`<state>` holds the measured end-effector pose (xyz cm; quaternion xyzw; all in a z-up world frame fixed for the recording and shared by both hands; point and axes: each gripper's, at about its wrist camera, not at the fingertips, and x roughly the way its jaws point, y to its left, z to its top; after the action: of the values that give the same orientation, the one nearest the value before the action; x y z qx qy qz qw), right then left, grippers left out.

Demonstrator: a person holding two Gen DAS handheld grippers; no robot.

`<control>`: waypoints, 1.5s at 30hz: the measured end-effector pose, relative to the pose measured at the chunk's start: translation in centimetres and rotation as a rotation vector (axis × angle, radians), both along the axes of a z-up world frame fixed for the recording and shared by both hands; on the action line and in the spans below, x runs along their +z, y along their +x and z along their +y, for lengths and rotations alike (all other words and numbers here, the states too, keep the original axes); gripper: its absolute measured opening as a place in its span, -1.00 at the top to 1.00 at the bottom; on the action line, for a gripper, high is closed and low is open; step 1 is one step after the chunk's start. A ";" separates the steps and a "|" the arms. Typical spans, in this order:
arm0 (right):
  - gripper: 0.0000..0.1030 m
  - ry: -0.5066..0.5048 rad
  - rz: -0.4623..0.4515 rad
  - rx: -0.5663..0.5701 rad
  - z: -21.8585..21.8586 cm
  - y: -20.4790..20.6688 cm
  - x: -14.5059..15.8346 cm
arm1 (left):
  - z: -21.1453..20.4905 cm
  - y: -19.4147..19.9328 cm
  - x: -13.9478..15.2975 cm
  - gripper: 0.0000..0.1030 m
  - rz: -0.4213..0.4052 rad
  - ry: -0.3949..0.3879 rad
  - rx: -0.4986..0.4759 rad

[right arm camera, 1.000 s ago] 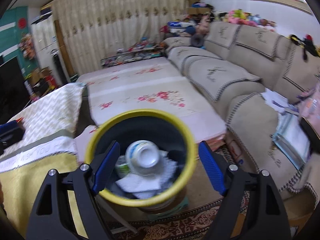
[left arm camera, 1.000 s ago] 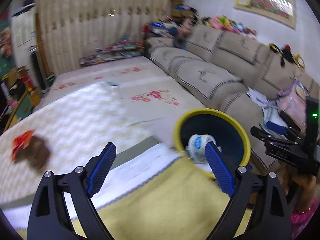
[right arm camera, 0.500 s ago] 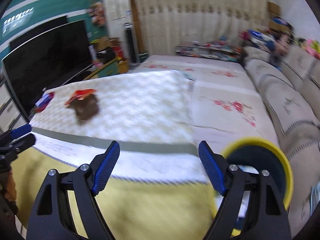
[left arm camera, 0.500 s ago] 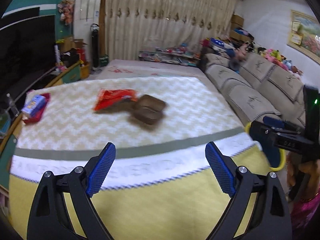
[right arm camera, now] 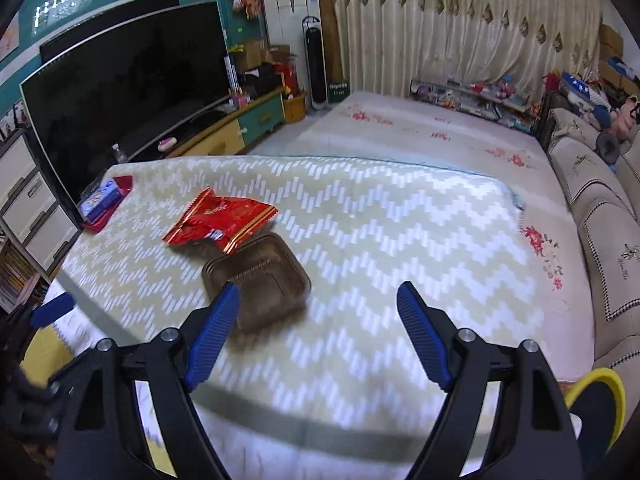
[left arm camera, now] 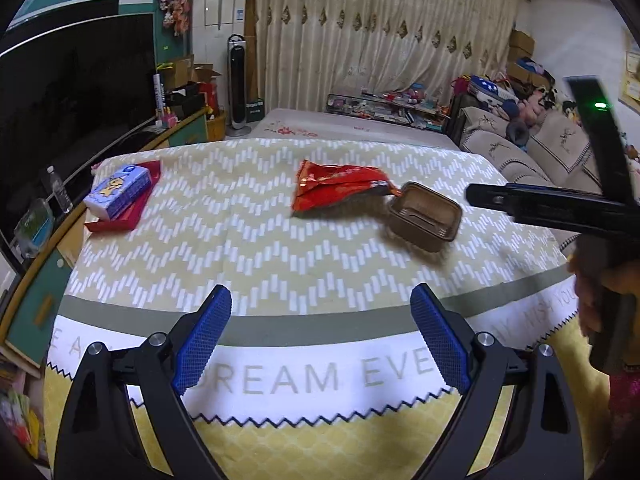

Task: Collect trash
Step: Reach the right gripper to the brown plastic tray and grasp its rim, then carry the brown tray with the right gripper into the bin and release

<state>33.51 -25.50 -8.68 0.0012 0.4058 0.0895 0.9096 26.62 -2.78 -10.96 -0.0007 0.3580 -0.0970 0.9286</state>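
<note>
A crumpled red snack wrapper lies on the zigzag-patterned tablecloth. Touching it is an empty brown plastic tray. My left gripper hovers open over the table's near edge, short of both, with nothing between its fingers. My right gripper is above the cloth with the tray just ahead of its left finger; its jaws are closing and hold nothing. It also shows from the side in the left wrist view. The yellow-rimmed trash bin peeks in at the lower right.
A blue tissue pack rests on a red packet at the table's far left corner. A large TV stands on a low cabinet to the left. A floral mat lies beyond the table and a beige sofa runs along the right.
Both grippers swung left from the bin to the table. The wrapper and tray are now nearer and more central, and the bin has slid to the right edge of the right wrist view.
</note>
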 end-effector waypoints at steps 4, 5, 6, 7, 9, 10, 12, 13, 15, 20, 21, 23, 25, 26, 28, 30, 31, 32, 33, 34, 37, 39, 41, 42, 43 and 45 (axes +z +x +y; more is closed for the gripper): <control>-0.12 0.016 0.054 -0.005 0.3 1.8 -1.7 | 0.5 0.4 -0.7 -0.74 0.015 0.010 0.024; -0.05 0.013 0.059 -0.004 0.5 2.0 -1.9 | 0.6 0.7 -1.0 -0.74 0.028 0.005 0.027; 0.04 0.010 0.062 -0.002 0.6 2.2 -2.1 | 0.5 0.7 -1.1 -0.74 0.034 0.007 0.027; 0.08 0.007 0.067 0.001 0.8 2.4 -2.2 | 0.4 0.6 -1.1 -0.74 0.036 0.010 0.027; 0.18 0.003 0.073 0.004 1.1 2.8 -2.6 | 0.3 0.7 -1.3 -0.75 0.044 0.008 0.021; 0.19 0.001 0.077 0.006 1.3 2.9 -2.8 | 0.4 0.8 -1.4 -0.76 0.048 0.003 0.018; 0.20 0.000 0.087 0.010 1.5 3.2 -3.2 | 0.5 1.0 -1.6 -0.79 0.063 -0.008 0.020; 0.20 0.000 0.090 0.009 1.6 3.2 -3.4 | 0.6 1.2 -1.8 -0.79 0.071 -0.013 0.021; 0.46 -0.001 0.093 0.005 1.7 3.3 -3.7 | 0.8 1.4 -2.0 -0.79 0.087 -0.028 0.021; 0.73 0.036 0.087 -0.017 0.9 3.1 -3.8 | 1.0 1.8 -2.7 -0.80 0.130 -0.055 0.009; 0.76 0.053 0.085 -0.028 0.5 3.0 -3.7 | 0.9 1.9 -2.8 -0.80 0.138 -0.055 0.007; 0.82 0.080 0.089 -0.042 -0.3 2.9 -3.4 | 0.8 1.9 -3.0 -0.83 0.152 -0.052 0.001; 0.87 0.103 0.084 -0.063 -1.1 2.6 -2.9 | 0.4 2.0 -3.3 -0.85 0.170 -0.049 -0.014; 0.87 0.107 0.078 -0.073 -1.5 2.4 -2.6 | 0.3 2.1 -3.4 -0.86 0.170 -0.043 -0.016; 0.87 0.116 0.060 -0.089 -2.1 1.8 -1.5 | 0.0 2.0 -3.4 -0.86 0.168 -0.037 -0.028; 0.87 0.125 0.037 -0.096 -2.6 1.1 -0.3 | -0.1 2.0 -3.4 -0.86 0.170 -0.033 -0.028; 0.87 0.124 0.019 -0.099 -3.0 0.4 0.5 | -0.1 2.0 -3.4 -0.86 0.172 -0.034 -0.029; 0.87 0.120 -0.002 -0.104 -3.5 -0.5 1.3 | -0.1 2.0 -3.4 -0.86 0.172 -0.037 -0.029; 0.87 0.110 -0.024 -0.113 -4.1 -1.5 2.0 | 0.0 2.1 -3.4 -0.86 0.171 -0.040 -0.029; 0.87 0.103 -0.042 -0.126 -4.8 -2.3 2.5 | -0.1 2.1 -3.4 -0.86 0.171 -0.040 -0.029; 0.87 0.096 -0.097 -0.202 -8.1 -5.7 3.6 | -0.2 2.0 -3.3 -0.86 0.172 -0.034 -0.031; 0.87 0.087 -0.113 -0.272 -10.9 -8.0 3.6 | -0.2 2.1 -3.3 -0.86 0.172 -0.033 -0.032; 0.87 0.062 -0.124 -0.372 -14.2 -10.5 3.1 | -0.2 2.1 -3.3 -0.86 0.172 -0.035 -0.032; 0.87 0.041 -0.127 -0.419 -15.5 -11.5 2.9 | -0.2 2.1 -3.3 -0.86 0.172 -0.034 -0.033; 0.87 0.014 -0.124 -0.474 -17.2 -12.6 2.6 | -0.3 2.1 -3.3 -0.86 0.173 -0.030 -0.033; 0.87 0.010 -0.103 -0.544 -20.0 -14.3 1.6 | -0.4 2.1 -3.3 -0.86 0.173 -0.024 -0.036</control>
<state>19.21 -45.53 -7.05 0.1099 0.3435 -0.1561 0.9195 28.68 -3.18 -14.30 -0.0136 0.4359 -0.1176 0.8922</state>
